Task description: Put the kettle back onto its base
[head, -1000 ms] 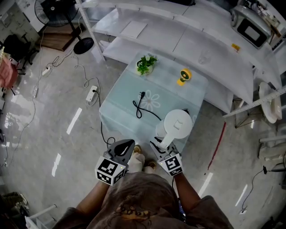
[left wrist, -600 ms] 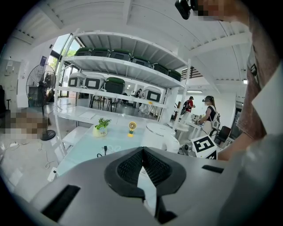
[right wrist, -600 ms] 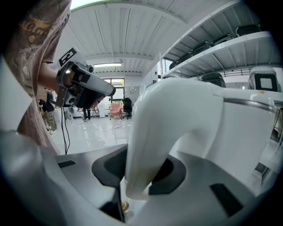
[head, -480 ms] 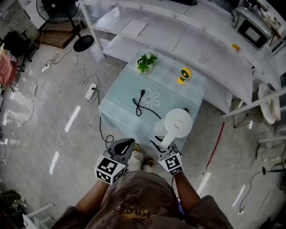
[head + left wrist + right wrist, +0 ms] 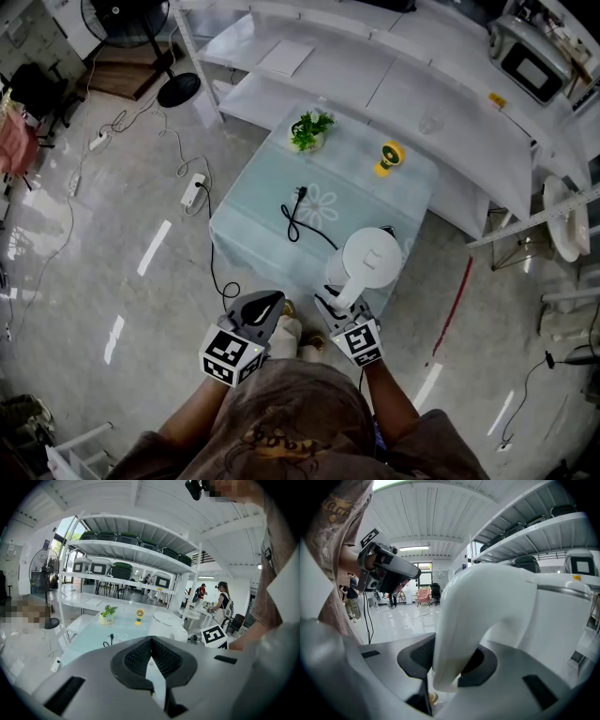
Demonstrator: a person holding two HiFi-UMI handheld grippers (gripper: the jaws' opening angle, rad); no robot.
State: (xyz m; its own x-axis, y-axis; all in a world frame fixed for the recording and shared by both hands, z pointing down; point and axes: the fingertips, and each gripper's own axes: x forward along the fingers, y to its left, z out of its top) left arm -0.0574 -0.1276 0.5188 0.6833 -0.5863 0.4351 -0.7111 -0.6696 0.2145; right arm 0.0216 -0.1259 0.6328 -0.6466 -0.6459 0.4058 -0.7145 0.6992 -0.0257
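A white kettle [image 5: 372, 261] sits at the near corner of a glass table [image 5: 251, 225], its handle [image 5: 454, 634] clamped in the right gripper [image 5: 330, 303]. Just to that gripper's left, the left gripper [image 5: 266, 301] hovers closed and empty.

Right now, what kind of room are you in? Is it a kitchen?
Probably not a home kitchen, more like a test lab or workshop. Long white shelves hold a microwave, a power strip lies on the shiny floor, and a small table stands in the open.
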